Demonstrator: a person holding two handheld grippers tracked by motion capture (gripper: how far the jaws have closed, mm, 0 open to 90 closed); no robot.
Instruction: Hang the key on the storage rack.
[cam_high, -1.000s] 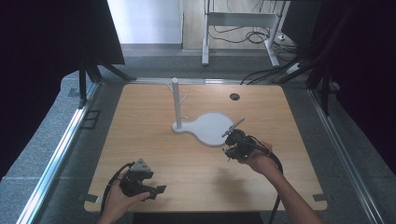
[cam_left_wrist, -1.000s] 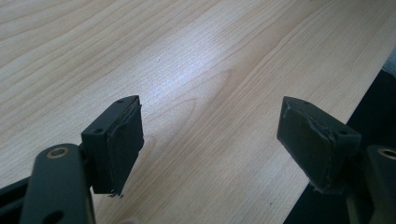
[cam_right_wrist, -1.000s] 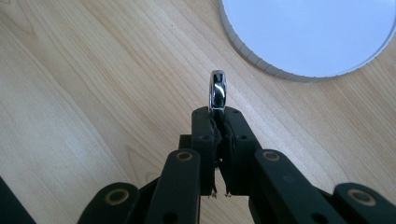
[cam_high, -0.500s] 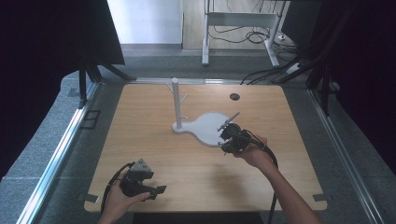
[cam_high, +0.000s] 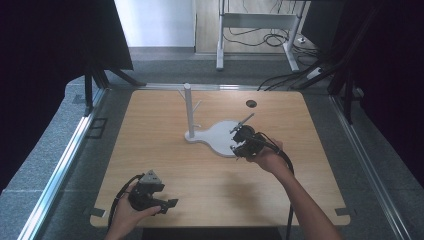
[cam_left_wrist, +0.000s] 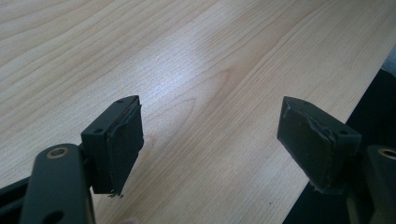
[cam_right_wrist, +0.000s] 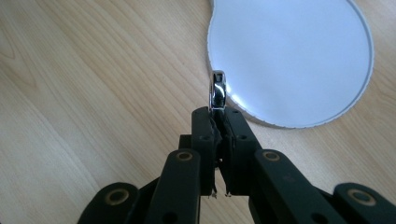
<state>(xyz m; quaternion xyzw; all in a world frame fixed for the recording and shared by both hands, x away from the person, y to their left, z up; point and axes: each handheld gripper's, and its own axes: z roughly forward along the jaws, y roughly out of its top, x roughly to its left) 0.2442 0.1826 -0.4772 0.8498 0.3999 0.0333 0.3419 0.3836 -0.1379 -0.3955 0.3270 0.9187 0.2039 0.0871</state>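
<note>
A small shiny silver ring (cam_right_wrist: 218, 89) stands on edge between the tips of my right gripper (cam_right_wrist: 218, 114), which is shut on it. The ring hovers at the near rim of the round white dish (cam_right_wrist: 289, 51). In the high view this gripper (cam_high: 240, 142) sits over the right part of the white stand base (cam_high: 220, 131), whose upright post (cam_high: 189, 112) carries short pegs. My left gripper (cam_high: 167, 204) rests near the table's front left edge, and in its own view it (cam_left_wrist: 210, 140) is open over bare wood with nothing between its pads (cam_left_wrist: 126, 140).
The wooden table (cam_high: 150, 140) has a small black hole (cam_high: 251, 103) at its back right. Metal rails (cam_high: 65, 160) run along both sides. A table frame and cables (cam_high: 260, 35) lie on the floor beyond.
My right gripper has moved away from the person and slightly left with the ring, onto the edge of the white dish. The left gripper has stayed put.
</note>
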